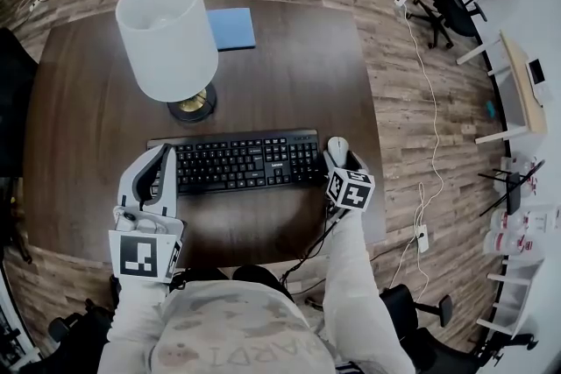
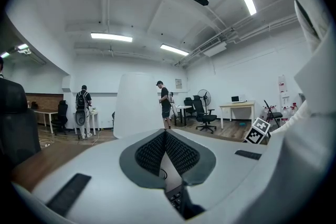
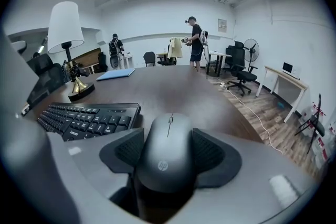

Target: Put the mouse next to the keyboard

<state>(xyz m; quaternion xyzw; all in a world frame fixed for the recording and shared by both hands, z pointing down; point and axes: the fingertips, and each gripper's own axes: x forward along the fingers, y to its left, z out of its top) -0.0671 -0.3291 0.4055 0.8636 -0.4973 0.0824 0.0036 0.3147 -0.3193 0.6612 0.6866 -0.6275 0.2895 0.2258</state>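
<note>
Right claw [image 3: 167, 153] clamps mouse [image 3: 168, 141] beside keyboard [image 3: 86, 118] — left claw [image 2: 166, 134] closed

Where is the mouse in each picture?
Head view: the mouse sits just off the right end of the keyboard, at the right tongs.
Left gripper view: not in it.
Right gripper view: bottom middle, held between those tongs.
Shared landmark: the white lamp shows in all three.
</note>
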